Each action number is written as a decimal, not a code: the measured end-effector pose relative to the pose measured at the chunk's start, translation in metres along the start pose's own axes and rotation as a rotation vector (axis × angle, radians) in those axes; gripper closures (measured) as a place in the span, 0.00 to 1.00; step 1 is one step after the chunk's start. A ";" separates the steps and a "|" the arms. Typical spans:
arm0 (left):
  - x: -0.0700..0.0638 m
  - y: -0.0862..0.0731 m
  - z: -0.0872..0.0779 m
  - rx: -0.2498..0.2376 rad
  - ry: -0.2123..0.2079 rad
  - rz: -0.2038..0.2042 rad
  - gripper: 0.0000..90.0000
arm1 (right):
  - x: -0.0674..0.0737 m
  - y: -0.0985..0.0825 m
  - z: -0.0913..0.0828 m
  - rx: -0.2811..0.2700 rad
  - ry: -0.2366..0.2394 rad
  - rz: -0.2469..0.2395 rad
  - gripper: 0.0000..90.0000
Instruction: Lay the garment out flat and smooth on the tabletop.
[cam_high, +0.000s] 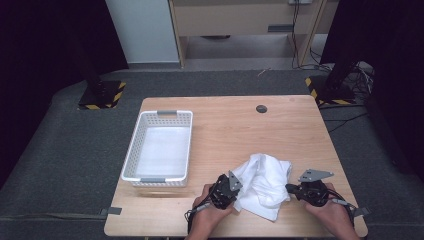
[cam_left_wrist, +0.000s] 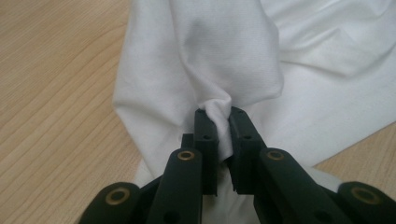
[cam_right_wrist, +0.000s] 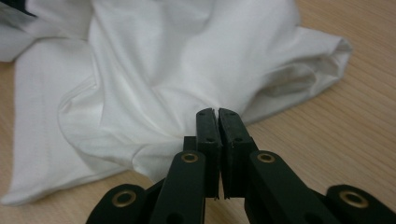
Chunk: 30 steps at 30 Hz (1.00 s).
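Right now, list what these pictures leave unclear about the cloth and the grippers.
- Right gripper, right gripper view: jaws shut at the cloth edge; whether fabric is pinched is hidden by the jaws.
- Cloth, high view: what garment it is; crumpled.
- Left gripper, high view: tips hidden under cloth.

Wooden desk (cam_high: 230, 125), seen from above. White crumpled cloth (cam_high: 262, 182) lies at the near edge, right of centre. Left gripper (cam_high: 234, 192) sits against the cloth's left side, held by the left hand (cam_high: 207, 210). Right gripper (cam_high: 290, 189) meets the cloth's right side, right hand (cam_high: 332, 210) behind it; grey three-cornered plate on top of each. White perforated basket (cam_high: 159, 116) stands on the desk's left half, well apart from the cloth. Small dark round disc (cam_high: 261, 108) near the far edge. Grey carpet around.
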<state>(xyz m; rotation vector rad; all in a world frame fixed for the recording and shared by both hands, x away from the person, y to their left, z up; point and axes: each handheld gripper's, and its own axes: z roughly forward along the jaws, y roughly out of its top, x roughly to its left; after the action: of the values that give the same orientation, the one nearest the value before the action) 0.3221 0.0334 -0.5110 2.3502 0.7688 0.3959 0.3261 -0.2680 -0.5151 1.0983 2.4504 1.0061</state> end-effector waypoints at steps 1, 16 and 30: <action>0.001 0.000 0.000 -0.002 0.000 -0.002 0.93 | -0.003 -0.002 0.001 0.003 -0.005 0.015 0.97; 0.006 0.000 0.002 -0.004 0.009 -0.004 0.92 | 0.016 0.005 -0.019 -0.159 -0.005 -0.036 0.74; 0.006 0.001 0.004 -0.005 0.007 -0.008 0.91 | 0.068 0.012 0.000 -0.129 0.105 -0.218 0.75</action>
<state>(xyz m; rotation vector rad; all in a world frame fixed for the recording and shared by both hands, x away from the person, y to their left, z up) 0.3289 0.0354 -0.5128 2.3418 0.7795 0.4016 0.2867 -0.2121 -0.5046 0.7360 2.4794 1.1584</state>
